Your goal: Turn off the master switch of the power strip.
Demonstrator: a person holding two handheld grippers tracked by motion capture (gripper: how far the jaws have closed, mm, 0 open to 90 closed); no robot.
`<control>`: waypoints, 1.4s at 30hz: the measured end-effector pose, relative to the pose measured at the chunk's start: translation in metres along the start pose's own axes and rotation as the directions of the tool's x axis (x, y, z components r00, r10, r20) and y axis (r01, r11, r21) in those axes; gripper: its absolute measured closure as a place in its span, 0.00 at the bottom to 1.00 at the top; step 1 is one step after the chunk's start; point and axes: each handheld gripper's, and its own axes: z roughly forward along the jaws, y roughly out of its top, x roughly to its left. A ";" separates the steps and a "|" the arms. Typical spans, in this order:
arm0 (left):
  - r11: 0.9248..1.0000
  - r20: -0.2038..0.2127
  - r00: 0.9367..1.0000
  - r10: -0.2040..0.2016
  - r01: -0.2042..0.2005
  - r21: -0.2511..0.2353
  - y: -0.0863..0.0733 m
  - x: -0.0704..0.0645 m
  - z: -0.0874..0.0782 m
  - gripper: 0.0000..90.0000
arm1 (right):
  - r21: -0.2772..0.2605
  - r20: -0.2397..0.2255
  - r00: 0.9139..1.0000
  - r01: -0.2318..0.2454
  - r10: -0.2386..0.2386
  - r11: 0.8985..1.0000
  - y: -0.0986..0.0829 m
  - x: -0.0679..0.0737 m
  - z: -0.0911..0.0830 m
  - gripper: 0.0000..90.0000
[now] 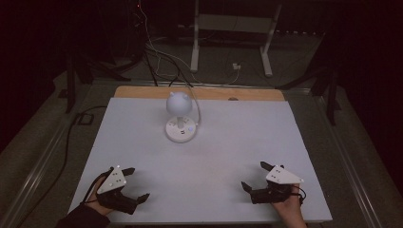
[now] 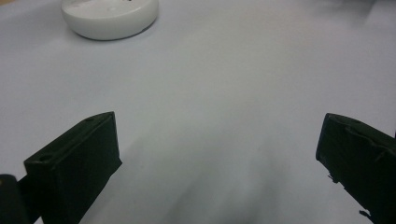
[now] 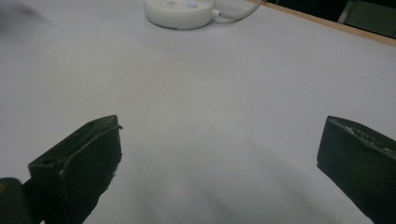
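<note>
Table (image 1: 142, 142) white-topped, dim room; lamp (image 1: 179, 118) far centre; both hand-held grippers (image 1: 134, 183) (image 1: 254, 175) spread wide, empty.

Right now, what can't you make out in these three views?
- Small white round-headed desk lamp: both gripper views cut off the head at the top edge; base partly cropped.
- Base buttons: too small, high view.
- White cable: its end is lost among dim floor wires.

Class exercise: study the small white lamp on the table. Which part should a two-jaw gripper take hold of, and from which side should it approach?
Probably the thin neck of the lamp, between its round head and flat disc base. It is the one part narrow enough for the jaws. Come in level from the near side, since the cord leaves the base toward the far edge.
</note>
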 end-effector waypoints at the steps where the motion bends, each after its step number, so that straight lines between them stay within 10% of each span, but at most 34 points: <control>1: 1.000 0.001 1.000 0.002 -0.002 0.000 0.000 0.000 0.000 0.00 | 0.001 -0.003 1.000 0.005 -0.005 1.000 0.001 0.000 0.000 0.00; 21: 0.999 0.048 0.999 -0.008 0.005 0.053 0.007 -0.003 0.008 0.00 | -0.016 0.022 1.000 0.016 -0.016 1.000 0.005 0.005 -0.003 0.00; 42: 0.999 0.092 0.995 0.026 -0.029 0.029 0.048 0.000 0.006 0.00 | -0.030 0.015 1.000 0.006 -0.006 1.000 0.007 0.006 -0.004 0.00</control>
